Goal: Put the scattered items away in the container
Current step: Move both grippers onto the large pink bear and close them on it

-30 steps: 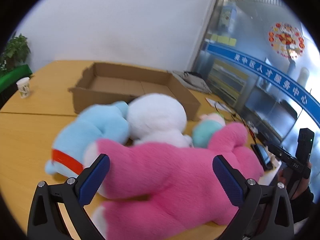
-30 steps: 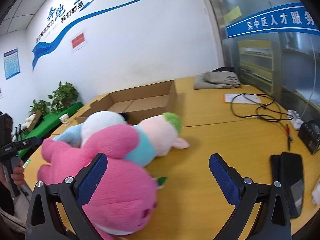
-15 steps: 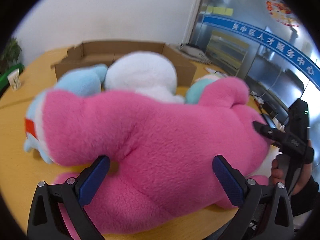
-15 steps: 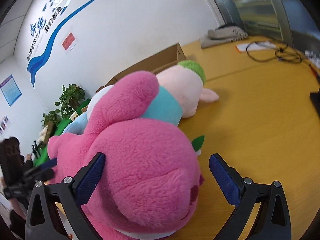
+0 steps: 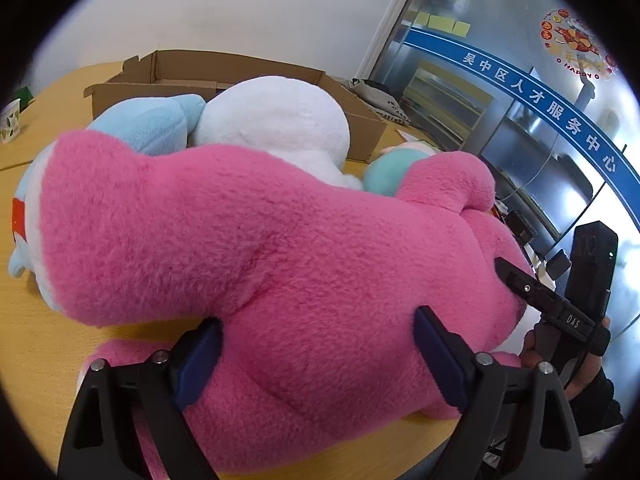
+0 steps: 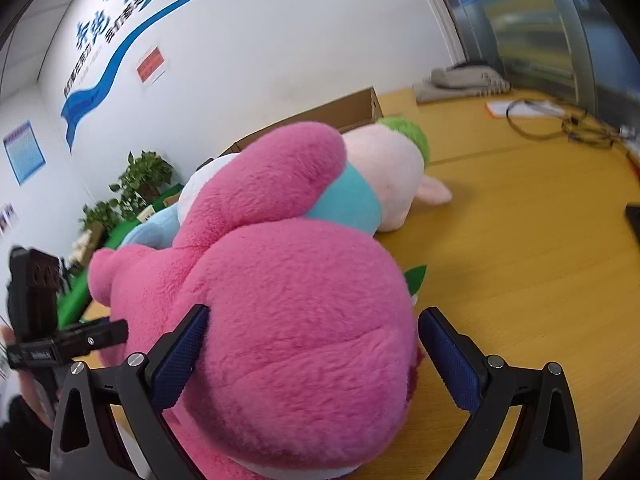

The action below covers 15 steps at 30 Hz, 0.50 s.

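Note:
A big pink plush toy lies on the wooden table and fills both views. My left gripper is closing, and its blue pads press into the toy's body from both sides. My right gripper stands open astride the toy's round head. Behind it lie a white plush, a light blue plush and a pale pink toy with a teal shirt and green cap. The open cardboard box stands just beyond them.
A paper cup stands at the table's far left. Cables, folded grey cloth and a black device lie on the right side. Potted plants stand by the wall.
Both grippers came down onto the pink plush until it filled the views. The left jaws narrowed onto its body; the right jaws came to straddle its head at the same width.

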### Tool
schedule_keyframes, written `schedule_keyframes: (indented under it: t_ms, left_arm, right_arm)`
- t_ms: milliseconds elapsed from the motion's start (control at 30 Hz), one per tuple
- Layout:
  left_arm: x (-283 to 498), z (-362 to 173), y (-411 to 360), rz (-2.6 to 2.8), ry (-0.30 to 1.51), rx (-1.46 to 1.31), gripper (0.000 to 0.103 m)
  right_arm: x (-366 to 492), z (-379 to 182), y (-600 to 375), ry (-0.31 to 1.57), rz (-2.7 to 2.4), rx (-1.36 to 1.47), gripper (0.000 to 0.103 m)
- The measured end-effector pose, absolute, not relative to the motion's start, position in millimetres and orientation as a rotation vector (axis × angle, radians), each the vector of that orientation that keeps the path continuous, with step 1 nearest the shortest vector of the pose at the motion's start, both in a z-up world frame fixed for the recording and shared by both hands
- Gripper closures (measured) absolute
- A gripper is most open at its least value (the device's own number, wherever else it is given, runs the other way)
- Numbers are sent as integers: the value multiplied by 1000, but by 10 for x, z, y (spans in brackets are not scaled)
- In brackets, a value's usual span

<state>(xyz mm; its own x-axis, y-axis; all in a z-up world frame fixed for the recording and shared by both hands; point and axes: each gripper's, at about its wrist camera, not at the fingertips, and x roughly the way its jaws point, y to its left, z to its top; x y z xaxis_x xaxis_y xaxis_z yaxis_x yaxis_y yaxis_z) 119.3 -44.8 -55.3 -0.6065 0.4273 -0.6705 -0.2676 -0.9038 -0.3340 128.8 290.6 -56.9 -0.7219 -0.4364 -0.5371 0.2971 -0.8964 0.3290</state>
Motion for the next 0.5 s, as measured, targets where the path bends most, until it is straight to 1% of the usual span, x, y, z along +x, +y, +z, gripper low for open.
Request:
schedule_keyframes:
  t_ms: [33,67,100,133,200,267,367,500]
  left_arm:
    - [1203,-549,-454,2499,-289,-1113,18]
    - [1216,-543,-469,2500,-302,-1108,22]
    - [1227,-535,-481,2501,-311,-1104,27]
    - [1235,-522,-490,2500,-314,-1101,30]
    - [1259,-488,-506,2495,-314,-1098,42]
    - [1280,-459,-524,2490,-312,-1099,46]
    - [1311,-442,-559,2491,-329,-1097,49]
    - [1372,-379,-639,2491,-371,-1078,52]
  right_arm:
    - [1323,-535,2876,-271,-2584,858,8]
    - [1348,-511,2856,-255,-2579,846,15]
    - [1367,-495,2841,-253,-2580,849,16]
    - [1382,-484,2829,-254,-2583,856,20]
    - [1420,-461,2812,-245,-2587,856,24]
    - [1479,-427,2796,-230,-2598,845,30]
    - [1592,-343,2742,-203,-2622,808,35]
    - [1758,-179,2659,-164,-2629,728,38]
